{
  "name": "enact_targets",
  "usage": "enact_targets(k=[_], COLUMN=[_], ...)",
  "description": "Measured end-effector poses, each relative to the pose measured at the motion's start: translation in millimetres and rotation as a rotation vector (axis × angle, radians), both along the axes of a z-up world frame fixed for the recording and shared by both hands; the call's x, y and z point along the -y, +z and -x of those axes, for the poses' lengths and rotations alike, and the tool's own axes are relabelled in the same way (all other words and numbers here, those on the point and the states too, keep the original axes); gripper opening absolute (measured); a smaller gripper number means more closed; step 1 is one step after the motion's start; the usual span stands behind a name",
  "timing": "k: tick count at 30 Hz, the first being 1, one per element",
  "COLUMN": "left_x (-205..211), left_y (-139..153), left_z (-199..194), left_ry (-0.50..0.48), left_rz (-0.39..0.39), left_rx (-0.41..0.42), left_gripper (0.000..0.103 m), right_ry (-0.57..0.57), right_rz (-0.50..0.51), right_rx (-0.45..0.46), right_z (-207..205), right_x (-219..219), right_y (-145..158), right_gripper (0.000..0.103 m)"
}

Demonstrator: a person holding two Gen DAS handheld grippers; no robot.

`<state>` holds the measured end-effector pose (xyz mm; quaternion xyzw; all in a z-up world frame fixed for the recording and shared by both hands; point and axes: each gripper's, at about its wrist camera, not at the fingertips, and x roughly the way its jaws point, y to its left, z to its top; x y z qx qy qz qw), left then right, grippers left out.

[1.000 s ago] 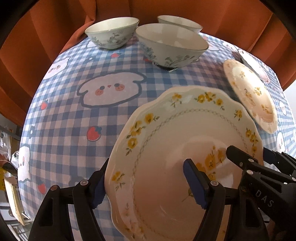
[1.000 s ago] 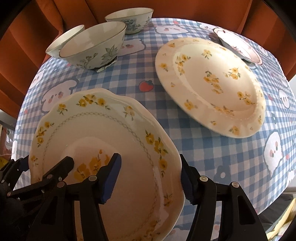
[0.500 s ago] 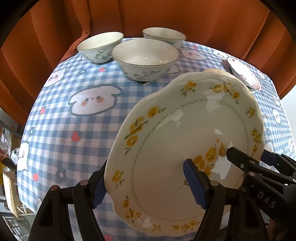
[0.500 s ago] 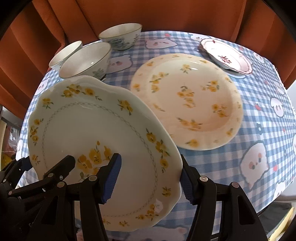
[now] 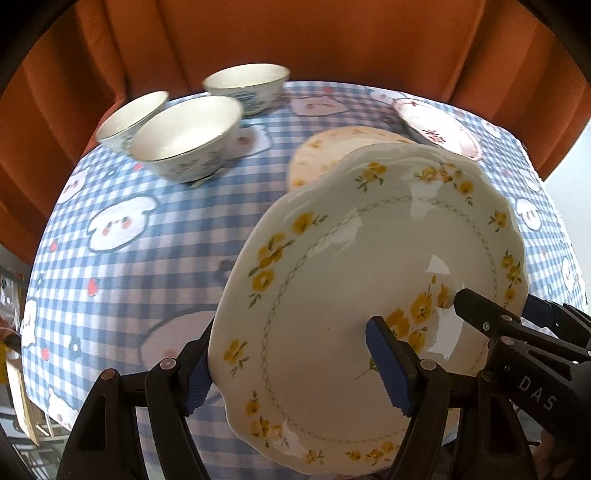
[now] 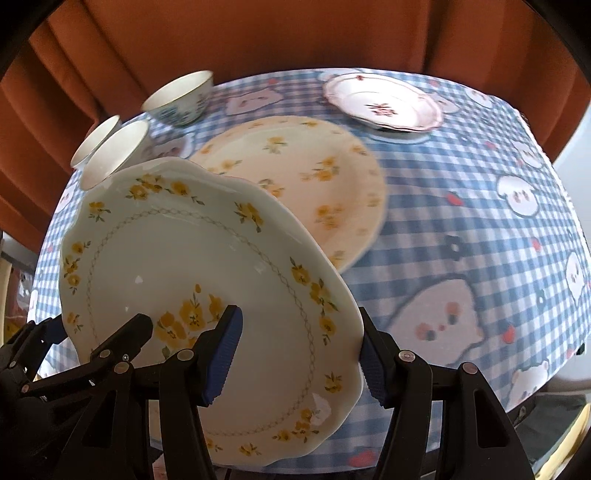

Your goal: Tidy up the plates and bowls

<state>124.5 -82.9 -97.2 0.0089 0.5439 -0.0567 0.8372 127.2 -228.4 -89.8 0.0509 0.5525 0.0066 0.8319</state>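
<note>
A scalloped white plate with yellow flowers (image 5: 351, 258) (image 6: 184, 258) hangs tilted above the checked tablecloth, carried between both grippers. My left gripper (image 5: 291, 365) is shut on its left rim, one pad under the edge and one on the face. My right gripper (image 6: 297, 358) is shut on the right rim in the same way. The plate's far edge overlaps a round cream plate with yellow flowers (image 6: 295, 177) (image 5: 332, 147) lying flat on the cloth. Three white bowls with a blue floral pattern (image 5: 184, 136) (image 5: 129, 114) (image 5: 247, 83) stand at the back left.
A small pink-rimmed plate (image 6: 380, 101) (image 5: 436, 129) lies at the back right. Orange curtains (image 6: 295, 33) close off the far side of the table. The blue checked cloth (image 6: 461, 221) lies bare to the right of the cream plate.
Both grippers have carried the scalloped plate up off the cloth and sideways toward the cream plate, whose near part it now covers. The bowls sit farther off.
</note>
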Motion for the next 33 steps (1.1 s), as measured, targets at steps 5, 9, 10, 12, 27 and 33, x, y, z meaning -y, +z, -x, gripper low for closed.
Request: enact_targets(k=[5,9,10,12,27,33], left_x=[32,60,65,79,174,195], left_y=[-1,-3,-3,-5,-21,-30], left_z=[0,-2,-3,-4,-19,-27], left_ry=[-0.014,-0.022,-0.024,-0.028,-0.076,-0.093], left_rz=[0.0,0.004,0.006,0.009,0.012,0.003], left_rx=[0.005,0.009,0.01,0.01,-0.005,-0.026], left_gripper=[0.076,0.076,0.076,0.076,0.076,0.076], right_ry=[-0.022,-0.032,-0.035,-0.04,-0.084,-0.103], right_rz=[0.0,0.003,0.004,0.007,0.021,0.013], right_rx=[0.005,0.009,0.011,0.015,0.014,-0.009], right_z=[2,1,1,1,-8,-12], right_x=[33,60,67,82,182,207], right_y=[3,3,4,4,-6,-14], right_gripper=[0.065,0.065,0.065,0.064,0.064,0.064])
